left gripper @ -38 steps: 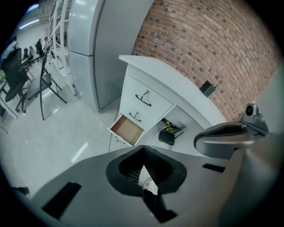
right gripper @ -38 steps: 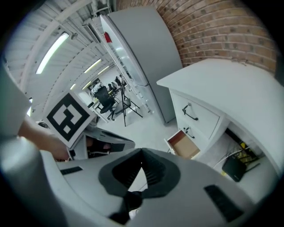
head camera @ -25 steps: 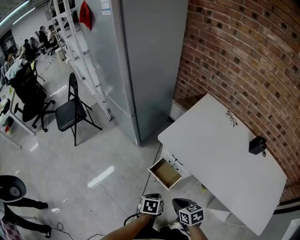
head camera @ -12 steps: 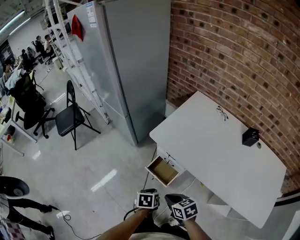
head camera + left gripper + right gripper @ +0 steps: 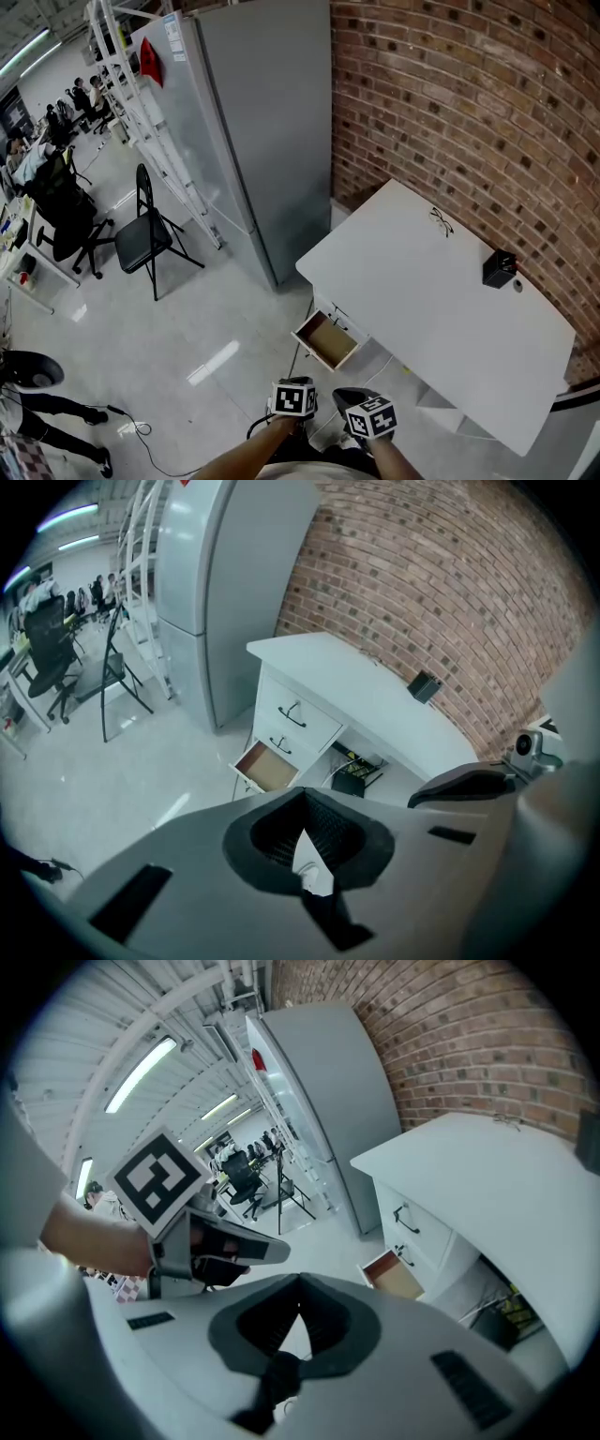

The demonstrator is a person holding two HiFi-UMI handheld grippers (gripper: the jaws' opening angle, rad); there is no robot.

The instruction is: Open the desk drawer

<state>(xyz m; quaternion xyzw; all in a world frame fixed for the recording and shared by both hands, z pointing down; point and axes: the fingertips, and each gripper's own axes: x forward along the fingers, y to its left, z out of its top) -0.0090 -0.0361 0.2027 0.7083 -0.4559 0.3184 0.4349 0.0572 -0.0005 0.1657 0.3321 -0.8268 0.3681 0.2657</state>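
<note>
The white desk (image 5: 441,309) stands against the brick wall. Its lower drawer (image 5: 328,340) is pulled out, showing a bare brown inside; in the left gripper view this open drawer (image 5: 266,766) sits below a closed drawer (image 5: 294,716) with a dark handle. The right gripper view also shows the open drawer (image 5: 395,1275). My left gripper (image 5: 294,400) and right gripper (image 5: 372,419) are held side by side near my body, well short of the drawer. The jaws of the left gripper (image 5: 305,799) and the right gripper (image 5: 300,1284) meet at their tips with nothing held.
A tall grey cabinet (image 5: 253,122) stands left of the desk, with a ladder (image 5: 155,122) and a black folding chair (image 5: 141,234) beyond. On the desktop lie glasses (image 5: 441,221) and a small black box (image 5: 499,269). Cables and a black device (image 5: 354,771) sit under the desk.
The head view has swung slightly, so the desk and cabinet sit a little further left. The drawer stays pulled out the same amount, and both grippers have barely moved.
</note>
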